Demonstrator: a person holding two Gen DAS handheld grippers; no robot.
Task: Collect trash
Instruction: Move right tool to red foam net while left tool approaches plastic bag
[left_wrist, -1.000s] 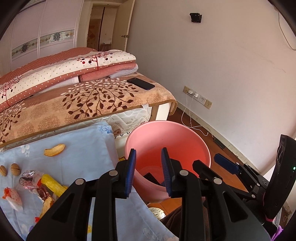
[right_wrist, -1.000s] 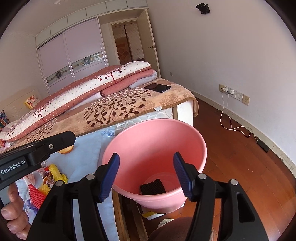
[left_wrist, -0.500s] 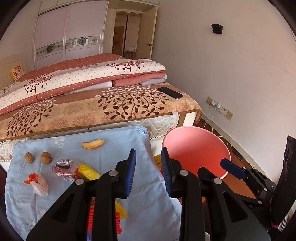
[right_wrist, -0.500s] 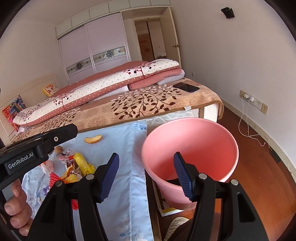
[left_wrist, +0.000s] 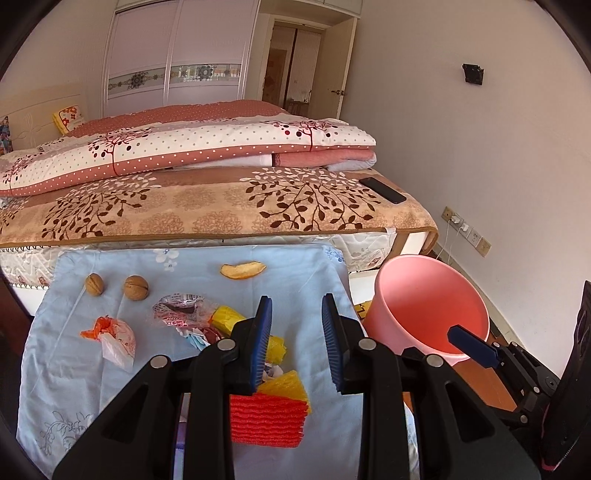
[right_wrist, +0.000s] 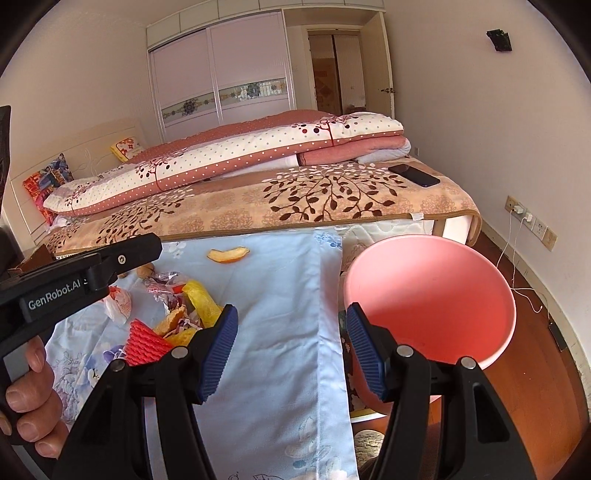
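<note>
Trash lies on a light blue cloth (left_wrist: 306, 291): a red foam net (left_wrist: 267, 419), a yellow foam net (left_wrist: 282, 384), crumpled wrappers (left_wrist: 181, 308), an orange-white bag (left_wrist: 114, 334), two walnuts (left_wrist: 136, 287) and an orange peel (left_wrist: 243, 270). A pink bucket (left_wrist: 424, 306) stands on the floor to the right. My left gripper (left_wrist: 295, 343) is open and empty above the foam nets. My right gripper (right_wrist: 291, 350) is open and empty over the cloth's right edge, beside the bucket (right_wrist: 428, 295). The red foam net (right_wrist: 146, 341) and peel (right_wrist: 228, 254) also show in the right wrist view.
A bed (left_wrist: 221, 206) with folded quilts runs behind the cloth, with a black phone (left_wrist: 382, 189) near its right end. A wall socket with a charger cable (right_wrist: 519, 212) sits on the right wall above the wooden floor.
Both grippers have swung left from over the bucket to over the cloth. The trash pile is now in front of the left gripper. Both stay open.
</note>
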